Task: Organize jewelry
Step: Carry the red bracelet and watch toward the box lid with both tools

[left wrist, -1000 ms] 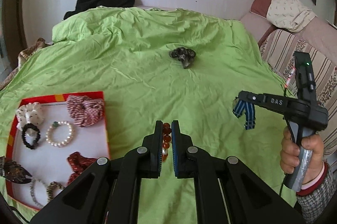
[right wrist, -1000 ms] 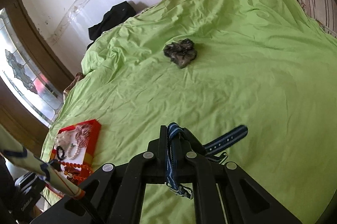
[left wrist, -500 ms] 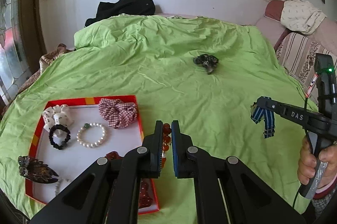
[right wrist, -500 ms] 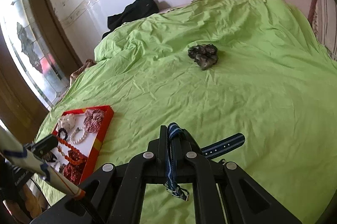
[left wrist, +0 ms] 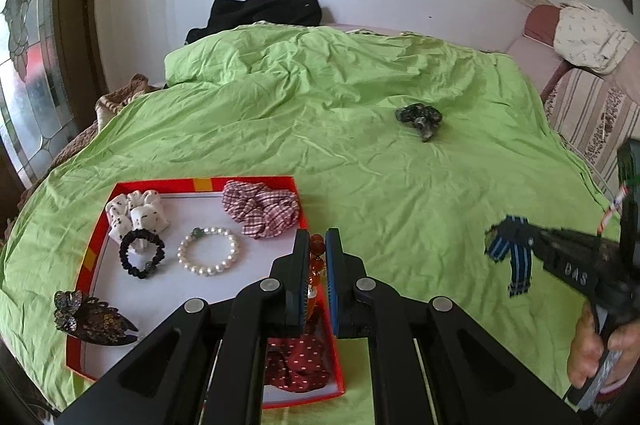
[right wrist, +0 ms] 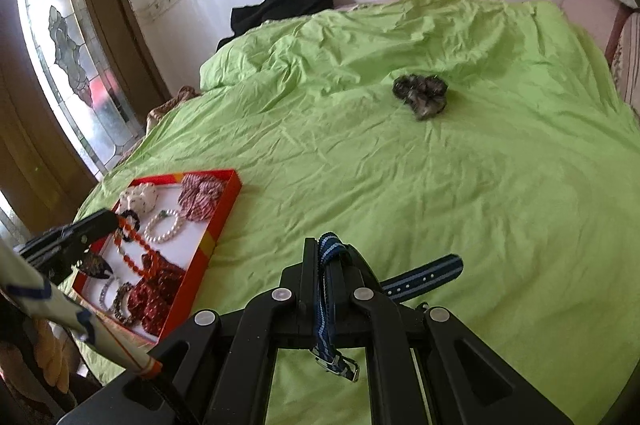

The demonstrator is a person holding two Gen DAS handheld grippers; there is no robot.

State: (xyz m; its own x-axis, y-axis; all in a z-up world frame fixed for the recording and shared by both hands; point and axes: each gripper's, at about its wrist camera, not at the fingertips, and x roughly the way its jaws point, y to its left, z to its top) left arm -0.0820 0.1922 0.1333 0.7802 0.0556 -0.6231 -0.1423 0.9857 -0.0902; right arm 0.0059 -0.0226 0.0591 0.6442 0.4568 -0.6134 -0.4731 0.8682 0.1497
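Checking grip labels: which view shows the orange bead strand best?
The right wrist view: the orange bead strand hangs full-length from the left gripper above the red tray. The left wrist view shows just a few beads pinched between its fingers.

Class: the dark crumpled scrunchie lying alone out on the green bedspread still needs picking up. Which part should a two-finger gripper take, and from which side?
Probably the raised, bunched top of the dark scrunchie, from above. It lies flat and alone on the soft green bedspread, so a side approach would likely only push it or catch the sheet. Pinch across one puffy fold, not the whole ring.
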